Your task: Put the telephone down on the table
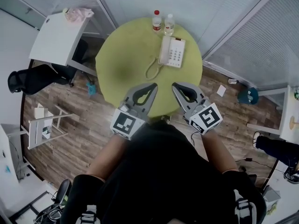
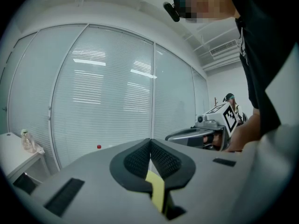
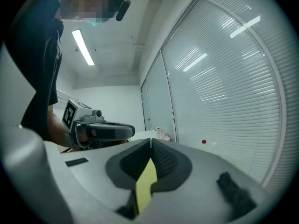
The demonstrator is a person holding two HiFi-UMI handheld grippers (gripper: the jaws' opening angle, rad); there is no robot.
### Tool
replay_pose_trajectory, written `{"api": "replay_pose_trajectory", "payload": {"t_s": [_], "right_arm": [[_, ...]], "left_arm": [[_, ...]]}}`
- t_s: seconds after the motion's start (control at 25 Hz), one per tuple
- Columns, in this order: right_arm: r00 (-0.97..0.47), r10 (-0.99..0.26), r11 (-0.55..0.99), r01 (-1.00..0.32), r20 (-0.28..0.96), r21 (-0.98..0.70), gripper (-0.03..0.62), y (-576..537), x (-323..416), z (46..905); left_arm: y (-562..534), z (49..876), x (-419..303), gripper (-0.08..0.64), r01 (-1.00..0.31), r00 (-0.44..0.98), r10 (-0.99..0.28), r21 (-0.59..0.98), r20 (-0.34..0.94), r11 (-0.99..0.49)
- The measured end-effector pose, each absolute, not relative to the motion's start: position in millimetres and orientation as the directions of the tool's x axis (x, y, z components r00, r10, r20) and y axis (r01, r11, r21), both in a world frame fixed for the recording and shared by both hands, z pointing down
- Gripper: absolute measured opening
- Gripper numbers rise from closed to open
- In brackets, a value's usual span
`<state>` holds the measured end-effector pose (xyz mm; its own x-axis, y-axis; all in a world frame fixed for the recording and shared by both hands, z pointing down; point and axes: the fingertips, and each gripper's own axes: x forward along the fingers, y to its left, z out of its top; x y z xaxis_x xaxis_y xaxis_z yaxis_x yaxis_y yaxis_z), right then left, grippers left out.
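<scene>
Only the head view shows the white corded desk telephone (image 1: 172,52). It lies flat on the far half of the round yellow-green table (image 1: 121,55), with its handset along its left side and its curly cord (image 1: 153,69) looping toward the near edge. Neither gripper view catches it. Each looks over its own jaws at the pale slatted window blinds (image 2: 107,92), with the other gripper alongside.

These two views settle the jaws. The left gripper (image 2: 150,141) has its black ribbed pads pressed together with nothing between them. The right gripper (image 3: 150,141) is closed in the same way and is also empty.

From above, both grippers sit side by side over the table's near edge, tips pointing inward. Beyond the telephone, at the far rim, stand a red-capped plastic bottle (image 1: 157,21) and a clear white-capped bottle (image 1: 169,24), just beside each other. Off the table are a white rectangular side table (image 1: 56,36) carrying a pink crumpled cloth (image 1: 78,14), a black office chair (image 1: 28,78) and a white wire rack (image 1: 46,122) on the wooden plank floor (image 1: 93,115).

The tabletop between the jaws and the telephone holds only the cord. The telephone lies well ahead of both grippers, more in line with the right one.
</scene>
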<state>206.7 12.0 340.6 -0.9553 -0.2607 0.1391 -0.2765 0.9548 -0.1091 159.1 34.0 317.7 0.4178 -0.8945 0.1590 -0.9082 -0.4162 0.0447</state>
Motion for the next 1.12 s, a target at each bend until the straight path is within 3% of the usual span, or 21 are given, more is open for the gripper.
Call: {"api": "replay_pose_trajectory", "payload": {"t_s": [0.44,1.12], "right_arm": [[-0.939,-0.300,0.943,-0.319,0.169,-0.098,0.020,-10,176,348],[-0.856,-0.458,0.866,-0.491,0.242,-0.098,0.019,-30,42,357]], "left_arm": [[8,326,126,0.014,-0.887,0.462,-0.873,0.061,0.154,-0.458],[-25,338,-1,0.014,-0.774,0.633,-0.762,0.111,0.133,-0.623]]}}
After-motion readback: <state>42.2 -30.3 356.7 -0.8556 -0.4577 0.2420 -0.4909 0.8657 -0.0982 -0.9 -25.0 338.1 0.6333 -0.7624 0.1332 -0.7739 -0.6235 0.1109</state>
